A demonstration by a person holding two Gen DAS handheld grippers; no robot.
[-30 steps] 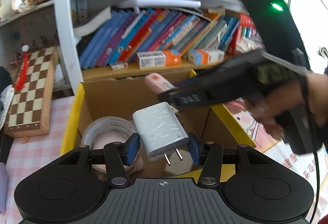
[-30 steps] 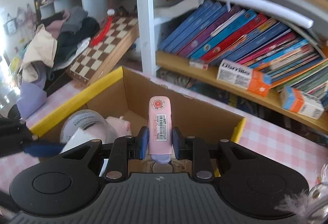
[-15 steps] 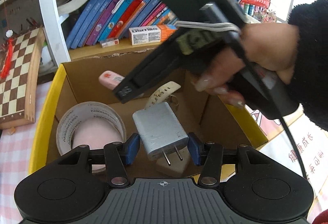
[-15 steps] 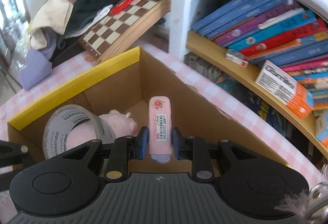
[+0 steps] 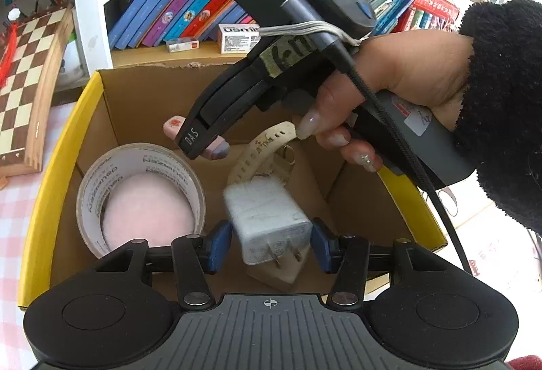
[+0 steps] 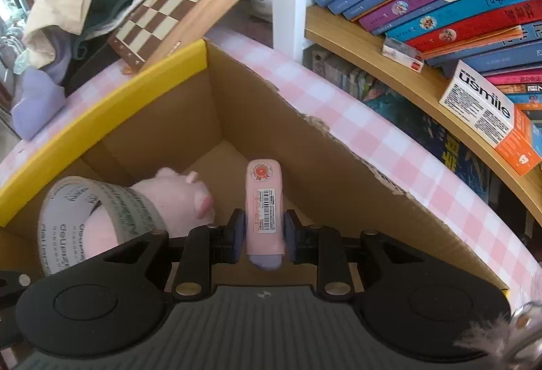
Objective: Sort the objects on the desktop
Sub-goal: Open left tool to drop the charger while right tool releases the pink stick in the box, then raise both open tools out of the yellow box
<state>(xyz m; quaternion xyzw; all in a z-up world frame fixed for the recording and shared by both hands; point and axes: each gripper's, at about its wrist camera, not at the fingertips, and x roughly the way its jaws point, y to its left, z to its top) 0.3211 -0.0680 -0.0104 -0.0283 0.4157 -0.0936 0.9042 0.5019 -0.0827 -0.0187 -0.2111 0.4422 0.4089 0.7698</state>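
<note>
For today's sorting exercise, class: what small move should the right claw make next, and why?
Probably open the right claw and drop the pink tube: it is clamped between the pads, already inside the cardboard box walls, over bare floor beside the tape roll and pink plush, so only the release seems left.

Left tool (image 5: 271, 243) jaws spread apart since earlier; white charger (image 5: 267, 221) released, blurred, dropping into box (image 5: 61, 146).

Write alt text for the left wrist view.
A blurred white charger sits between the open left gripper fingers, above a cardboard box holding a tape roll. The right gripper holds a pink stick.
</note>
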